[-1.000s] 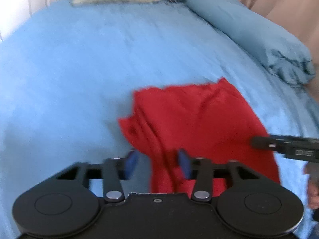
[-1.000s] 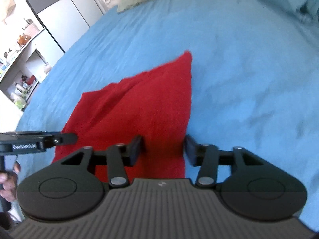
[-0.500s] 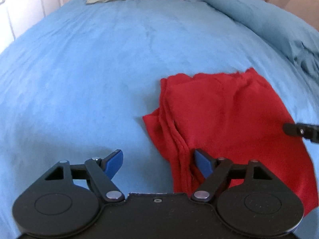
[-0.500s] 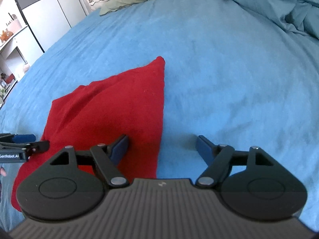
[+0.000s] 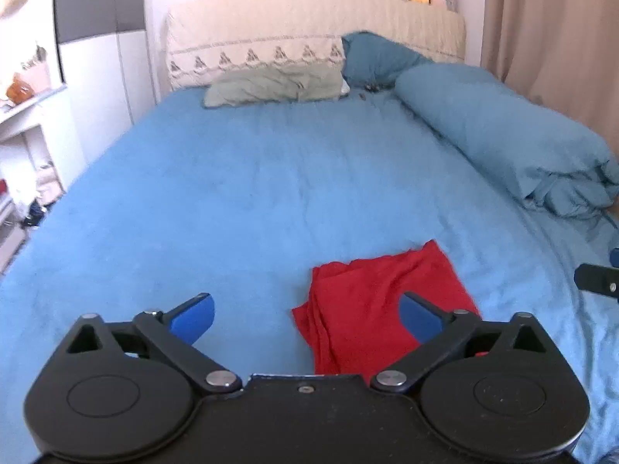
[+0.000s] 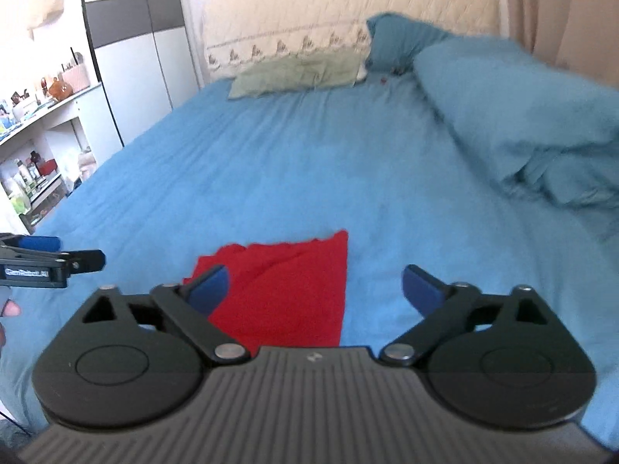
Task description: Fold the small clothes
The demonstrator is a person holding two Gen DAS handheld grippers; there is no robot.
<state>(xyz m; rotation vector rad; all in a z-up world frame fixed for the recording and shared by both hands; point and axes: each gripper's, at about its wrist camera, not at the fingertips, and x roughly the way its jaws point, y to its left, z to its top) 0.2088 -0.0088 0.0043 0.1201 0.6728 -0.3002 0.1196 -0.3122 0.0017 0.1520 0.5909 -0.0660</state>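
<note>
Left gripper [image 5: 307, 315] is seen spread wide and empty above the folded red cloth [image 5: 371, 309] laid flat near the bed's [image 5: 232, 193] front edge, while in the right wrist view the right gripper [image 6: 315, 286] is likewise held wide above the cloth [image 6: 286, 290].

Bright soft daylight, washed-out walls, strong fisheye bending at dark corners, slight motion blur, faint shadows
</note>
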